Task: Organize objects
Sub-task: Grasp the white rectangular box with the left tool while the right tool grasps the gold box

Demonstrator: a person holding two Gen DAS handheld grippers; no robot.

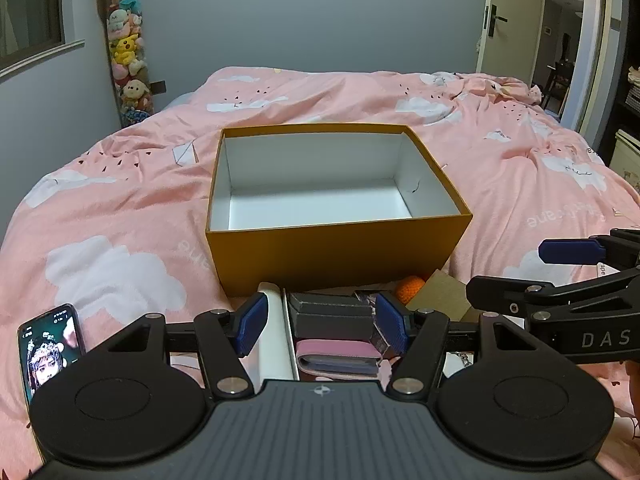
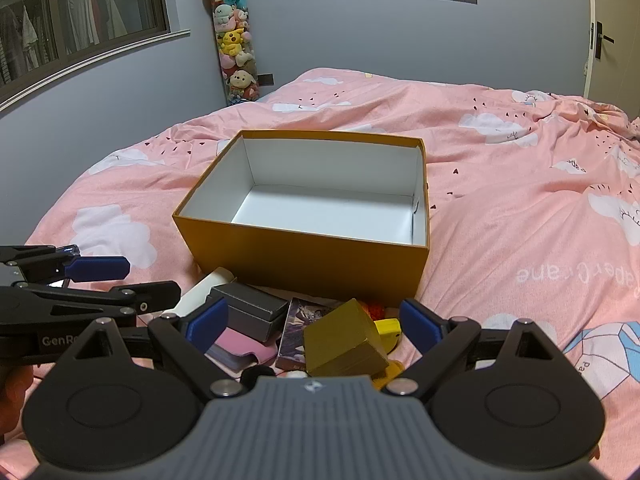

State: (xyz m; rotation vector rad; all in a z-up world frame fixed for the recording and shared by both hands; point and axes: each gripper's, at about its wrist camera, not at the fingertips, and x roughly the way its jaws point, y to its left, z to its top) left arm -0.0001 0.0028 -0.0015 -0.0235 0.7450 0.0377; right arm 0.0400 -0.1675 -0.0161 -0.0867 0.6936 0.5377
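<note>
The left black two-finger gripper with blue pads is held low and points forward. Its two fingers are spread wide apart and hold nothing. The right black two-finger gripper with blue pads is close beside it, also low and pointing forward. Its fingers are spread wide too, with nothing pinched between them. The two grippers are side by side and not touching.

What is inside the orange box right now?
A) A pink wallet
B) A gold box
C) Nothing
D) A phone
C: both views show only the bare white floor and walls inside the orange box; the pink wallet and gold box lie in front of it, and the phone lies off to the left on the bed.
</note>
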